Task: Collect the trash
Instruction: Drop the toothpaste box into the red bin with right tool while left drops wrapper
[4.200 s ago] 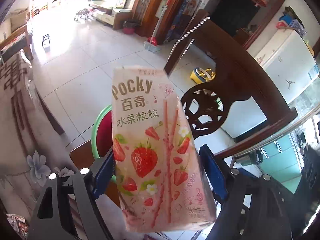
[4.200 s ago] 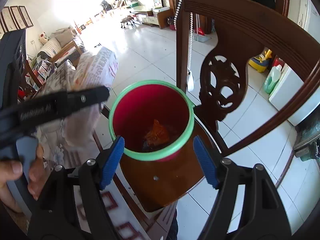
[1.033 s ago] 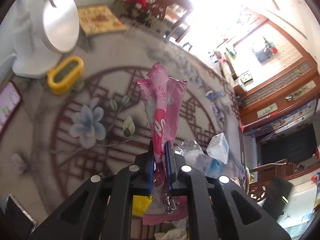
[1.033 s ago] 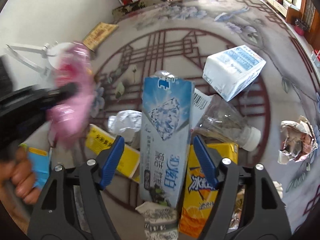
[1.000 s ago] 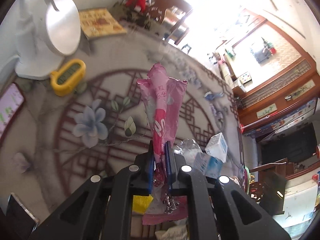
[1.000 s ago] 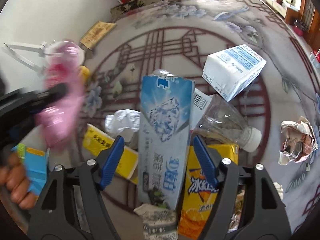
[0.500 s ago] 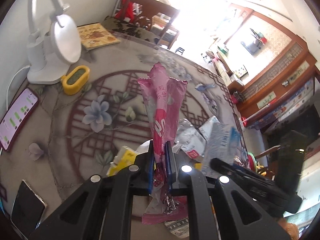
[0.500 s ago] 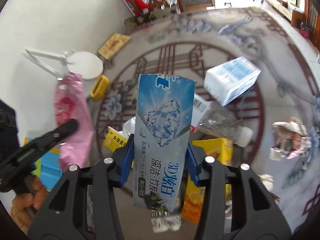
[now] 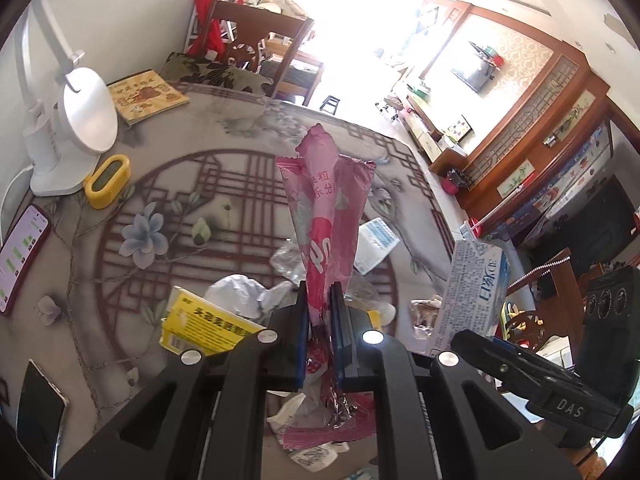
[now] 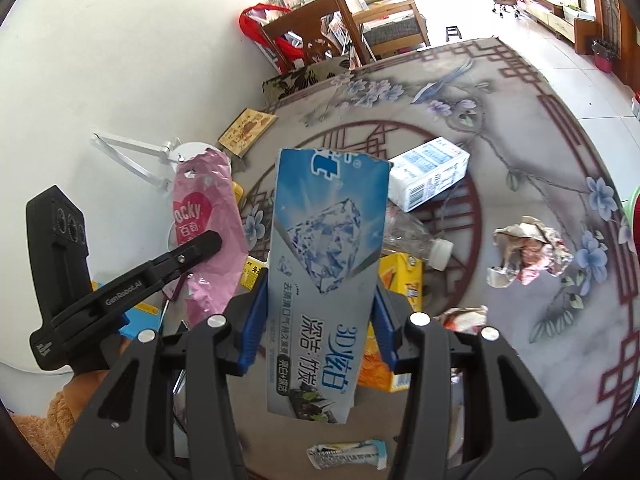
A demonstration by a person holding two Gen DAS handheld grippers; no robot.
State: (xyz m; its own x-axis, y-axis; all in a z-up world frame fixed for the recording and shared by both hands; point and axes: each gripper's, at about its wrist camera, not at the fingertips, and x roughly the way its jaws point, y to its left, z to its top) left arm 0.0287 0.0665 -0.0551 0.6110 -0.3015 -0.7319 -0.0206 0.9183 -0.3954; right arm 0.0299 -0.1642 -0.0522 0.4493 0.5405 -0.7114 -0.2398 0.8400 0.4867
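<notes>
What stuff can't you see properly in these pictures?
- Trash bin: right wrist view, only a green sliver at the picture's edge.
- Orange drink carton: right wrist view, mostly behind the blue toothpaste box.
- Pink wrapper bottom: left wrist view, partly behind the fingers.

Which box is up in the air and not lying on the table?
The tall blue-and-grey toothpaste box, clamped in the right hand-held gripper. The white-and-blue carton and yellow box lie on the table.

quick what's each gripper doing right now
left gripper: closed on the pink wrapper
right gripper: closed on the blue box
</notes>
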